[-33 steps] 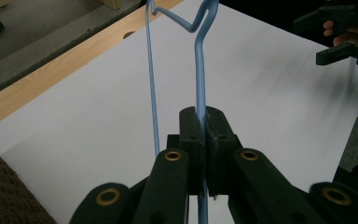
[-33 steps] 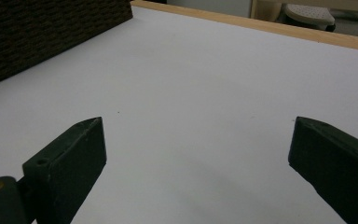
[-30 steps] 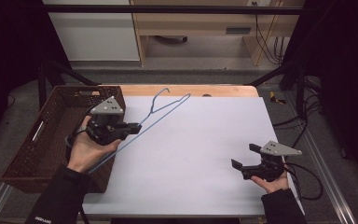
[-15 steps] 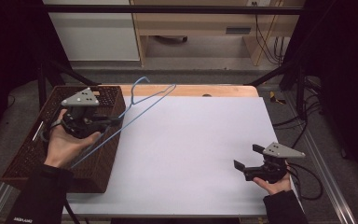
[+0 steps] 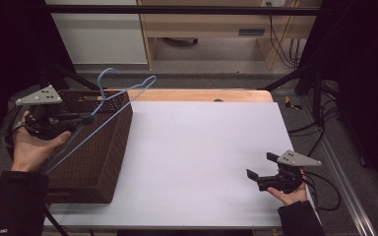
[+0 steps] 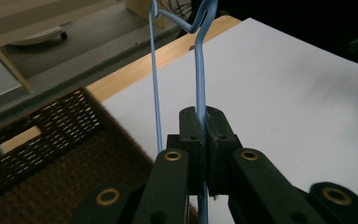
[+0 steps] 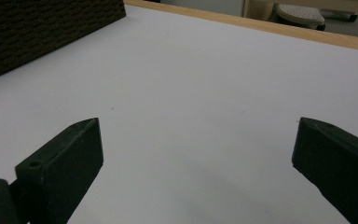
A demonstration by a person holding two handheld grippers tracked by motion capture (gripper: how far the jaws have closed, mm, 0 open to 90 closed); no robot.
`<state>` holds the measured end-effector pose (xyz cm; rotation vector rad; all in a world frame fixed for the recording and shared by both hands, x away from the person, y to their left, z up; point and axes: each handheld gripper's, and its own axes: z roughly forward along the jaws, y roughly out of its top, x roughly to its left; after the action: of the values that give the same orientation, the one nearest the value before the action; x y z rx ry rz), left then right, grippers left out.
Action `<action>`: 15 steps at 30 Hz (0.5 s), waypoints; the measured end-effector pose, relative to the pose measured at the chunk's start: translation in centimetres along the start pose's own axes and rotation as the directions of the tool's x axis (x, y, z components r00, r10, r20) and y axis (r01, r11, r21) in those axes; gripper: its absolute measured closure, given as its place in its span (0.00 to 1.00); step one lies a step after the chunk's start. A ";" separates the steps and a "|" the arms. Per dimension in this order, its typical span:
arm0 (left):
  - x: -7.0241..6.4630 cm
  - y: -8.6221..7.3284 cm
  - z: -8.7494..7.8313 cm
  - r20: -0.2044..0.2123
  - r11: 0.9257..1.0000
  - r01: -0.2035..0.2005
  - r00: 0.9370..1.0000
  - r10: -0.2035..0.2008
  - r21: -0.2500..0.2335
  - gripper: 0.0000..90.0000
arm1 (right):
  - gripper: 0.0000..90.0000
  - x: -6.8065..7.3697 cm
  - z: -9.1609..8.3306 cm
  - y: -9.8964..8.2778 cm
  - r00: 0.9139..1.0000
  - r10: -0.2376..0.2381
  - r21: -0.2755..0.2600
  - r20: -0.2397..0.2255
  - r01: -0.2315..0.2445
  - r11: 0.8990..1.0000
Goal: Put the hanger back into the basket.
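Note:
A light blue wire hanger [image 5: 128, 100] hangs tilted over the dark woven basket [image 5: 103, 162] at the table's left, its hook pointing to the far side. My left gripper [image 5: 86, 118] is shut on one of its wires, above the basket's inner edge. In the left gripper view the jaws [image 6: 204, 140] pinch the blue wire of the hanger [image 6: 199, 70], with a second wire running just to the left of them. My right gripper [image 5: 260, 165] rests low near the table's front right, open, and nothing lies between its jaws [image 7: 198, 154].
The white table top [image 5: 202, 147] spreads between the two hands, with a wooden edge [image 5: 202, 94] at the far side. The basket's wall [image 7: 42, 28] stands at the far left of the right gripper view. Black frame bars and cables flank the table.
My left hand has carried the hanger leftward and a little upward, from above the white table top to above the basket. The right hand has stayed put.

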<state>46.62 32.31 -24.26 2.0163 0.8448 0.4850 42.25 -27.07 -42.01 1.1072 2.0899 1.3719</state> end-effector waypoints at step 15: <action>4.8 -4.9 -1.6 -0.082 0.996 0.078 0.994 -0.076 0.032 0.97 | 0.03 0.0 0.2 -0.1 1.000 -0.002 0.005 0.000 0.002 1.000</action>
<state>47.14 38.61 -27.41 1.9986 0.9825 0.5138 42.38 -26.93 -42.16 1.1066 2.0948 1.3670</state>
